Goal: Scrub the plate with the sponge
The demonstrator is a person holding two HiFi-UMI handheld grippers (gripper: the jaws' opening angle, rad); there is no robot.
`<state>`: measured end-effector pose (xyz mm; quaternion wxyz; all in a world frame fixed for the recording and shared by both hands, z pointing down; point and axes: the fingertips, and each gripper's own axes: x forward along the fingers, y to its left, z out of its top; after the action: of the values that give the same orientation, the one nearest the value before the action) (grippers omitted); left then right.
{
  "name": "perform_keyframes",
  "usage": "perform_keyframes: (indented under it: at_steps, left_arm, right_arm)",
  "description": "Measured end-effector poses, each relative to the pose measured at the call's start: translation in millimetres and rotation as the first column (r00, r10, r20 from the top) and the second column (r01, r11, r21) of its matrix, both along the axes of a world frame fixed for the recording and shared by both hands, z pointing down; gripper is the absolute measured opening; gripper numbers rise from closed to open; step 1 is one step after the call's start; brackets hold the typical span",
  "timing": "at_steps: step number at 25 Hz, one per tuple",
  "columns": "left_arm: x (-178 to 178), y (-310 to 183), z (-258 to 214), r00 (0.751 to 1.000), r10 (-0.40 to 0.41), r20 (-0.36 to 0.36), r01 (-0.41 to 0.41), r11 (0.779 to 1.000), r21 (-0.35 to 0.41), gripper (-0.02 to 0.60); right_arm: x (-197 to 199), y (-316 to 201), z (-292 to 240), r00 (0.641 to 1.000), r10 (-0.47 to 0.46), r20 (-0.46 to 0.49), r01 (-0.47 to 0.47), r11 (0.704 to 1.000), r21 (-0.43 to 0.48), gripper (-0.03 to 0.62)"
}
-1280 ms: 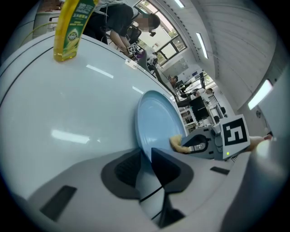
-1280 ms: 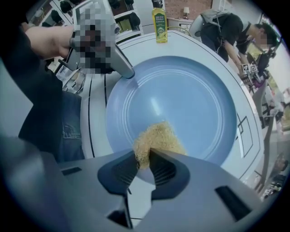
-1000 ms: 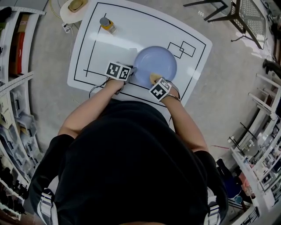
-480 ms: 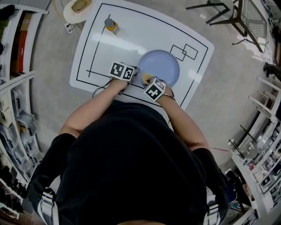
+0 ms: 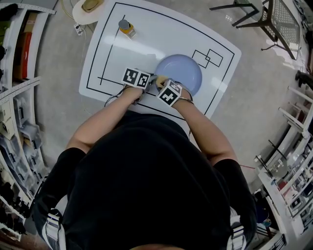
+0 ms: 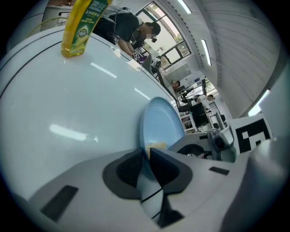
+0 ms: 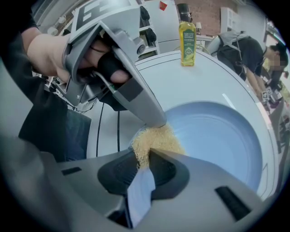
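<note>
A pale blue plate (image 5: 185, 71) lies on the white table (image 5: 146, 41). My left gripper (image 5: 150, 79) grips the plate's left rim (image 6: 159, 122); its jaws have just been closing, with the rim between them. My right gripper (image 5: 162, 83) is shut on a yellow fibrous sponge (image 7: 156, 139), which it presses onto the plate (image 7: 217, 136) at the near left edge. The sponge sits right against the left gripper's fingers (image 7: 152, 113). In the left gripper view the sponge (image 6: 157, 145) shows just past the jaws.
A yellow bottle (image 5: 125, 28) stands at the table's far left. Black lines and two small rectangles (image 5: 208, 56) mark the tabletop. A round object (image 5: 85, 9) lies beyond the far left corner, a chair (image 5: 264, 17) at the far right, and shelves (image 5: 14, 73) on the left.
The right gripper has carried the sponge leftward over the plate, from the near middle to the left rim beside the left gripper. The left gripper has stayed at the rim.
</note>
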<state>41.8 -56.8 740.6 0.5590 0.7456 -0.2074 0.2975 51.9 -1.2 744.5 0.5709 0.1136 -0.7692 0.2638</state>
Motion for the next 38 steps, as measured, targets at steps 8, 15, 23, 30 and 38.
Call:
perform_keyframes:
  at_steps: [8, 15, 23, 30, 38]
  left_arm:
    - [-5, -5, -3, 0.998, -0.052, -0.044, 0.050, 0.998, -0.033, 0.058]
    - [-6, -7, -6, 0.993, -0.094, -0.073, 0.092, 0.995, -0.036, 0.061]
    - [-8, -8, -10, 0.987, -0.131, -0.093, 0.128, 0.991, -0.043, 0.074]
    - [-4, 3, -7, 0.991, -0.101, -0.087, 0.097, 0.994, -0.052, 0.080]
    - [-1, 11, -2, 0.994, -0.076, -0.075, 0.072, 0.996, -0.061, 0.080]
  right_arm:
    - [4, -10, -2, 0.999, -0.026, -0.021, 0.027, 0.998, 0.055, 0.064]
    - [9, -21, -2, 0.999, -0.026, -0.031, 0.029, 0.996, 0.083, 0.063]
    - [13, -39, -4, 0.999, -0.010, -0.036, 0.014, 0.993, 0.113, 0.060]
    - [17, -59, -3, 0.999, 0.019, -0.040, -0.014, 0.991, 0.136, 0.060]
    - [18, -62, -2, 0.999, 0.024, -0.043, -0.018, 0.989, 0.145, 0.061]
